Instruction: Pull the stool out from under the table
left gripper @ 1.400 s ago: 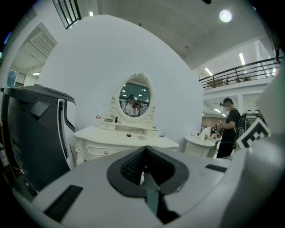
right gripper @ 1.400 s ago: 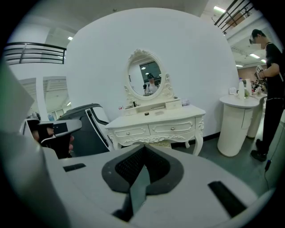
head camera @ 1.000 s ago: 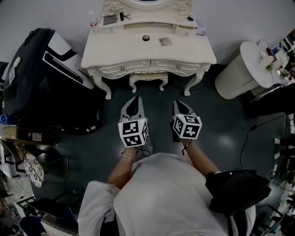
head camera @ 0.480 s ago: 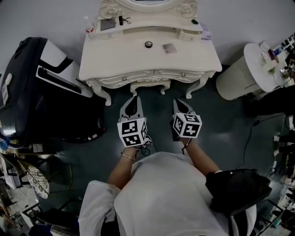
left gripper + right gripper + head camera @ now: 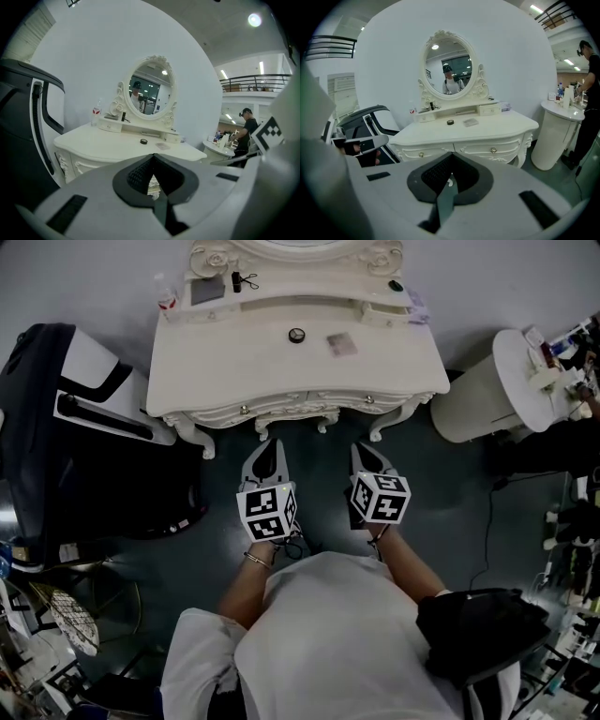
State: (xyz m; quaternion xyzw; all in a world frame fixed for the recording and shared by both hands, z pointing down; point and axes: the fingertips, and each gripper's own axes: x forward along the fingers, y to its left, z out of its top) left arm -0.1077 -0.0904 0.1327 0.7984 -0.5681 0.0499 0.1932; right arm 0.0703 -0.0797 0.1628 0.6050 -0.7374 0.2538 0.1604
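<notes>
The cream stool (image 5: 292, 422) is tucked under the carved cream dressing table (image 5: 234, 362); only its front apron and two front legs show in the head view. My left gripper (image 5: 273, 442) is shut and holds nothing, its tip just short of the stool's left front leg. My right gripper (image 5: 360, 447) is also shut and holds nothing, in front of the table's right drawer. From the left gripper view the shut jaws (image 5: 153, 157) point at the table (image 5: 108, 145), a sliver of carved cream stool (image 5: 151, 183) showing through their gap. In the right gripper view the shut jaws (image 5: 451, 157) face the drawers (image 5: 487, 150).
A large black and white case (image 5: 66, 418) stands against the table's left side. A white round stand (image 5: 487, 390) with small bottles stands at the right, with a person (image 5: 591, 93) beside it. A cable (image 5: 488, 521) lies on the dark floor. An oval mirror (image 5: 451, 70) tops the table.
Both grippers have moved forward toward the table, which now lies closer in the head view. The stool shows less, more of it hidden under the tabletop. Both stay shut.
</notes>
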